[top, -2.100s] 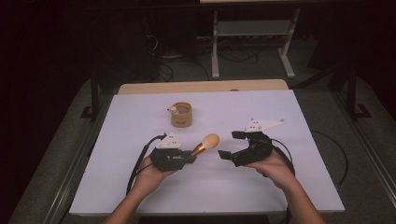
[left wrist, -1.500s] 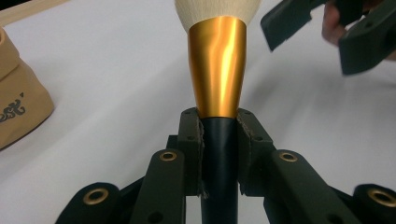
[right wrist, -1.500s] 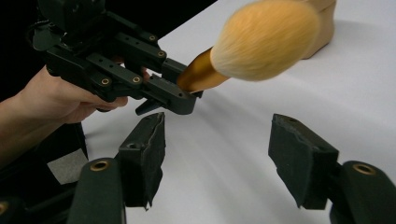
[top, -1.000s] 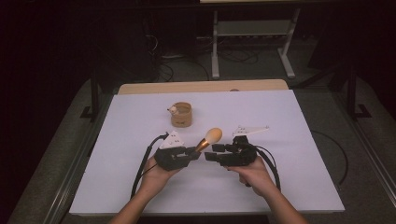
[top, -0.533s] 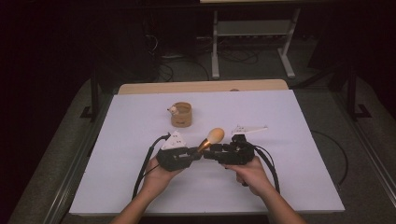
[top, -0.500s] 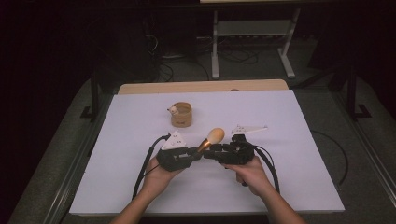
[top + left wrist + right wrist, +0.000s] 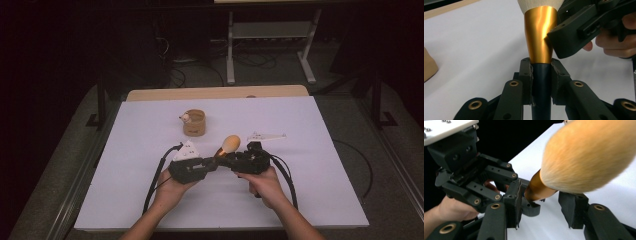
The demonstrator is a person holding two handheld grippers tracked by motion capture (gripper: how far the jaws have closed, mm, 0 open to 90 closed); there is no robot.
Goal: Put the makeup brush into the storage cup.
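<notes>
Centrally, a makeup brush (image 7: pixel 227 146) is held by the left gripper (image 7: pixel 212 164), whose jaws are clamped on the brush's dark handle (image 7: pixel 541 85) just below the gold ferrule (image 7: pixel 540 35), as seen in the left gripper view. The brush is tilted up and away from the person, its tan bristle head (image 7: pixel 589 155) raised above the white table (image 7: pixel 310 165). The right gripper (image 7: pixel 231 161) is brought in from the other side, its jaws spread apart on either side of the ferrule in the right gripper view; one jaw lies against or just beside the gold ferrule in the left gripper view, and whether it truly touches cannot be told. Both grippers are met tip to tip at the brush, each held in a hand (image 7: pixel 265 184) entering from the near edge of the table. Beyond the brush, toward the far side of the table, a small round tan holder (image 7: pixel 195 122) with a little figure on its rim is set upright, well apart from it. To the right of the brush head, a small white piece (image 7: pixel 267 135) is laid flat on the table.
</notes>
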